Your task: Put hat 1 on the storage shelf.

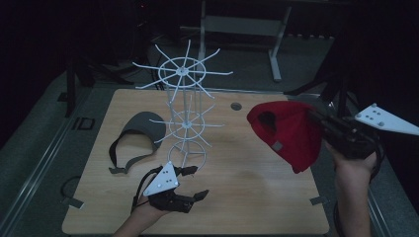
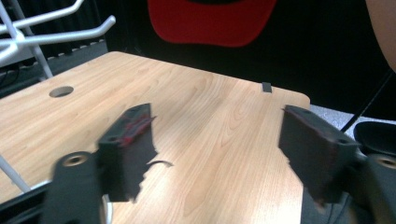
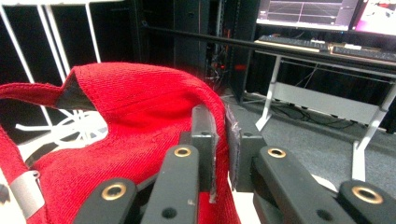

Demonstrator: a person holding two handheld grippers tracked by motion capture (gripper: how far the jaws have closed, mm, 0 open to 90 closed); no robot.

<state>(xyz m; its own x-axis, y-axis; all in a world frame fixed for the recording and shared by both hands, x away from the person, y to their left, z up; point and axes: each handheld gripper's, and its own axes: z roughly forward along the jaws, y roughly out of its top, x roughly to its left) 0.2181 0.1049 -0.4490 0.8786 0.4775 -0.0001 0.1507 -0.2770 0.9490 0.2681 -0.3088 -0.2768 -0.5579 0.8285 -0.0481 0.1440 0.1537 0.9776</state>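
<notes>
The wooden surface (image 1: 247, 187) carries a white wire display rack (image 1: 187, 106) with two tiers of radiating prongs, standing toward its far left. Just left of the rack's base lies a grey visor cap (image 1: 141, 131), strap toward the near edge.

The red cap (image 1: 286, 133) hangs in the air over the right part of the surface, well apart from the rack, its opening turned toward the rack and its small grey tab low on the side. The right claw (image 1: 316, 118) is clamped on the cap's fabric; in the right gripper view the two pads are pinched together on the edge of the red cloth (image 3: 140, 121), with the rack's white prongs beyond it.

The left claw (image 1: 195, 182) hovers low over the near left of the surface, jaws apart and holding nothing; the left gripper view shows bare wood between them.

The step in hand looks like carrying the red cap to a rack prong. To do it well, I would keep the pinch firm, approach a free upper prong with the cap's opening leading, and slide it on along the prong's line. The left claw could steady the light rack against tipping.
</notes>
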